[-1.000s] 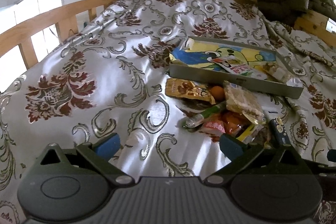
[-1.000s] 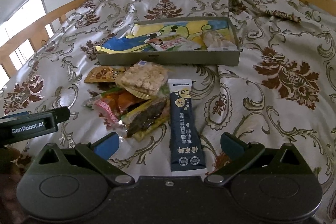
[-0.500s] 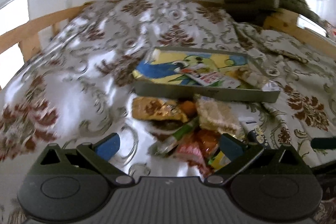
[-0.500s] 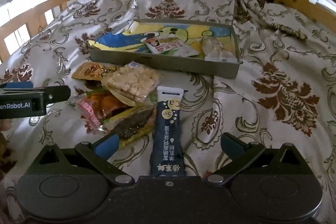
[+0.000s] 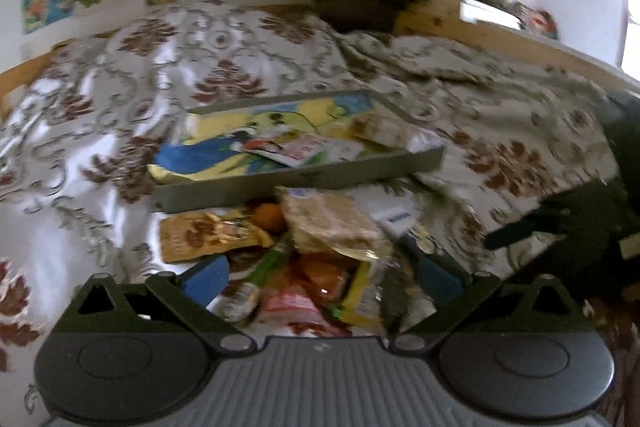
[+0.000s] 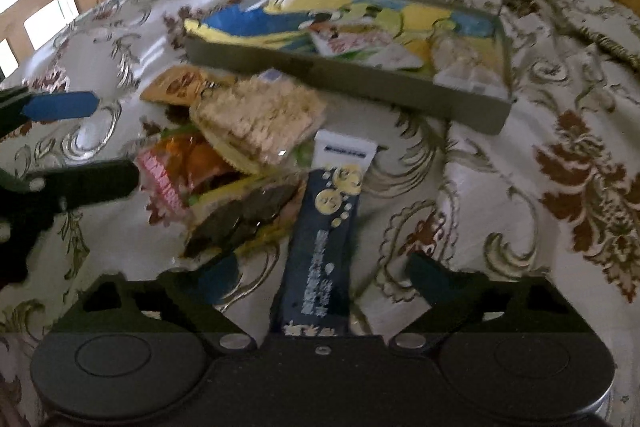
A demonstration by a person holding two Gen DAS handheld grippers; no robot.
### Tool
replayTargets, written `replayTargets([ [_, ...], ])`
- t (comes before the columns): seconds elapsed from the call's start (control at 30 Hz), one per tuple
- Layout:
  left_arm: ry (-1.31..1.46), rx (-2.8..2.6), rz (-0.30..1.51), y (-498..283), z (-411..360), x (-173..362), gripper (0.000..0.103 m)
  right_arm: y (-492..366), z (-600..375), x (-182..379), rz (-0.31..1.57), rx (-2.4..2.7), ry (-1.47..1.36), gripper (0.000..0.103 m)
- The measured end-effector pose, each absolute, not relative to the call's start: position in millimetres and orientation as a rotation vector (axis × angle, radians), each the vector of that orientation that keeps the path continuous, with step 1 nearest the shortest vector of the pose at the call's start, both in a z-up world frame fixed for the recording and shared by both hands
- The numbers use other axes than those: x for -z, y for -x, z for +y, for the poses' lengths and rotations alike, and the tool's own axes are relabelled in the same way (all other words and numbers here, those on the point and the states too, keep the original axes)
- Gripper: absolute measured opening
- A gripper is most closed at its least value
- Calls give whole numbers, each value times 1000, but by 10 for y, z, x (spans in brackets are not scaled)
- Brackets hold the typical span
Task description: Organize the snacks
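Both grippers have closed in on the snack pile (image 6: 240, 163) on the bedspread (image 6: 540, 155). Behind the pile, the grey tray (image 6: 360, 83) holds two packets. Right gripper (image 6: 320, 271): jaws just narrowing, still wide, astride the dark sachet (image 6: 328, 227), not gripping. Left gripper (image 5: 320, 271): wide, empty.

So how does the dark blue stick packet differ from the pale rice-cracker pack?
The dark blue stick packet is long, narrow and opaque; the rice-cracker pack is broad, squarish and clear. The stick packet lies alone on the bedspread between the right gripper's open jaws; the cracker pack tops the pile. Both are outside the tray.
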State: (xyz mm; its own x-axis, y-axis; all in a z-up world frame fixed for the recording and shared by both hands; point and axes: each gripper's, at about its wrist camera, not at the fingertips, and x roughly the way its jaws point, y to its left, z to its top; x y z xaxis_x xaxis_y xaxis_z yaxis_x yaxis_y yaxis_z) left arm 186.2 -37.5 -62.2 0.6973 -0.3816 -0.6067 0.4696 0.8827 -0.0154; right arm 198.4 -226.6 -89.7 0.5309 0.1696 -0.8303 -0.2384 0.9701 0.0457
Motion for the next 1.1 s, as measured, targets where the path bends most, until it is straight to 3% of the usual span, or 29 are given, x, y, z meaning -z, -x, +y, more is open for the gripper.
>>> replayTargets([
  [0.1,-191,509,650,-1829,-459,681,103,-2016,-2244,972,1012,-249,77,80],
  [0.37,-209,585,648,-1749,-536,715,103,-2137,-2392,1005,1056,-179,52,41],
  [0.47,-236,630,642,-1746,-628,739,102,-2164,-2492,968,1050,-154,21,41],
  [0.8,-327,717,716,-1887,-902,1004,81,-2260,-2699,935,1076,-149,-62,41],
  [0.87,-345,714,717,-1895,-936,1024,75,-2258,-2671,944,1076,-149,-45,41],
  [1.0,-354,701,752,-1973,-986,1079,53,-2261,-2633,958,1074,-150,-20,41],
  [1.1,-347,672,764,-2018,-970,1096,46,-2267,-2634,966,1073,-149,-27,41],
])
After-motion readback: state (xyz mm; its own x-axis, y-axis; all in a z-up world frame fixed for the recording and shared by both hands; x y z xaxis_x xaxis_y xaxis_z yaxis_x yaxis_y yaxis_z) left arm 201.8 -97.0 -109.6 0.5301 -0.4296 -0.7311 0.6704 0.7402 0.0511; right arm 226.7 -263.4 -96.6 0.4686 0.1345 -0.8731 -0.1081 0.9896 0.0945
